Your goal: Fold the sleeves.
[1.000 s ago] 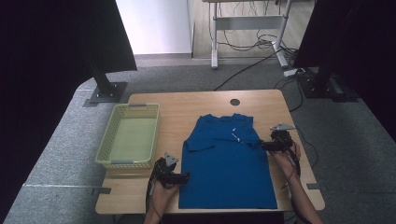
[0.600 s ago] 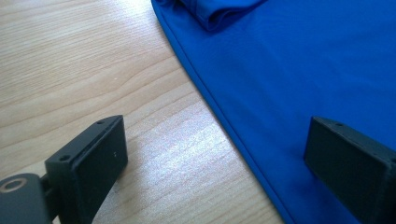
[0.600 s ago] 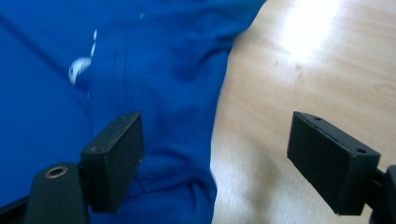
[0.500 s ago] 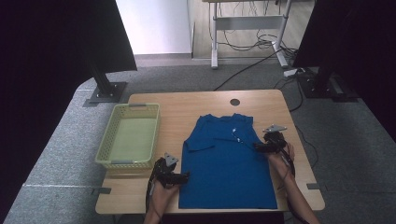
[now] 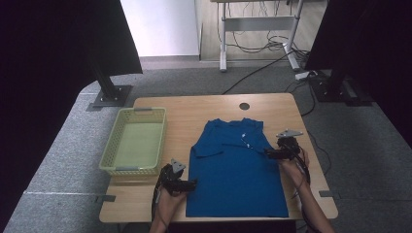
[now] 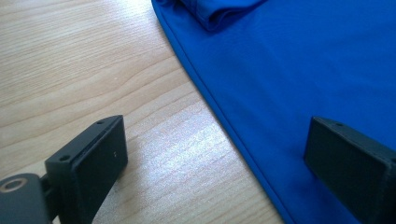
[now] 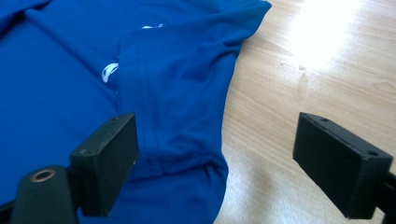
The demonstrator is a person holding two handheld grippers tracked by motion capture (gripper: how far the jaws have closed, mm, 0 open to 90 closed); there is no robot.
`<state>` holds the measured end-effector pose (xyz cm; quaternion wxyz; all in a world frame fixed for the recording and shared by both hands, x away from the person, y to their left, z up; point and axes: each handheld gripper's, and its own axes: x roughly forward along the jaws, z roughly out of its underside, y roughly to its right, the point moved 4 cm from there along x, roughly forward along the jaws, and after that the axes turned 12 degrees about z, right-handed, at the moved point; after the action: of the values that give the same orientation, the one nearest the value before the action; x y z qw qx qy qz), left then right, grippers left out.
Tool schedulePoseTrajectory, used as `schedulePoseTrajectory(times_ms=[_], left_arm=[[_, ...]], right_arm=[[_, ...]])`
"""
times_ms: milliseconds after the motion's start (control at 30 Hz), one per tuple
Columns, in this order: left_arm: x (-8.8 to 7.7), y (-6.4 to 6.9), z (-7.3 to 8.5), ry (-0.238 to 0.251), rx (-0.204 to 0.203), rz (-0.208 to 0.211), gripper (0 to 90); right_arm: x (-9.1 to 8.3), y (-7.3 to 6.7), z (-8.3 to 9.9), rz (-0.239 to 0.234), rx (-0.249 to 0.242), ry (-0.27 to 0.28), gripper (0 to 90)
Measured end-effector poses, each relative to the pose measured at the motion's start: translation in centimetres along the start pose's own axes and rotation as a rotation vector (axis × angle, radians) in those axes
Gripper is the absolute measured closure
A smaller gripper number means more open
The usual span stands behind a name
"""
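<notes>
A blue shirt lies flat in the middle of the wooden table, both sleeves folded inward. My left gripper rests at its lower left edge and is open. In the left gripper view the shirt's side hem runs between the jaws of my left gripper, one over bare wood, the other over fabric. My right gripper is at the shirt's right side by the folded sleeve. In the right gripper view my right gripper has just been opening its jaws, and the sleeve's edge lies loose between them.
An empty yellow-green basket stands on the table's left side. A round cable hole is near the far edge. Bare wood runs along the shirt's right side. Black stands sit on the floor beyond.
My right gripper has edged slightly left, toward the shirt's right side. The left gripper and the shirt have stayed where they were.
</notes>
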<state>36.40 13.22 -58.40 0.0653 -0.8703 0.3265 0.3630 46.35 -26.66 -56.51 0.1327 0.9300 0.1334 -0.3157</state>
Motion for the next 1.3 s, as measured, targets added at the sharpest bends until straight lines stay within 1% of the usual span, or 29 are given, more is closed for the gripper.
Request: schedulePoseTrajectory(times_ms=[333, 667, 800, 967, 1133, 1233, 1300], left_arm=[[0.0, 0.0, 0.0, 0.0, -0.001, 0.0, 5.8], [0.0, 0.0, 0.0, 0.001, -0.002, -0.001, 5.8], [0.0, 0.0, 0.0, 0.001, -0.003, -0.001, 5.8], [0.0, 0.0, 0.0, 0.001, -0.003, -0.001, 5.9], [0.0, 0.0, 0.0, 0.001, -0.003, -0.002, 5.8], [0.0, 0.0, 0.0, 0.001, -0.003, -0.002, 5.8], [0.0, 0.0, 0.0, 0.001, -0.003, -0.002, 5.8]], right_arm=[[-2.3, 0.1, 0.7, -0.014, -0.006, 0.009, 11.9], [-4.7, -0.1, 2.3, -0.018, -0.003, 0.017, 11.7], [-5.4, -0.4, 3.2, -0.02, 0.003, 0.013, 11.6], [-6.1, -0.8, 5.0, -0.019, 0.015, 0.001, 11.7], [-6.3, -1.6, 6.9, -0.024, 0.012, -0.025, 11.5], [-6.4, -1.9, 7.6, -0.023, 0.004, -0.041, 10.9], [-6.4, -2.0, 7.9, -0.029, 0.016, -0.037, 10.5]])
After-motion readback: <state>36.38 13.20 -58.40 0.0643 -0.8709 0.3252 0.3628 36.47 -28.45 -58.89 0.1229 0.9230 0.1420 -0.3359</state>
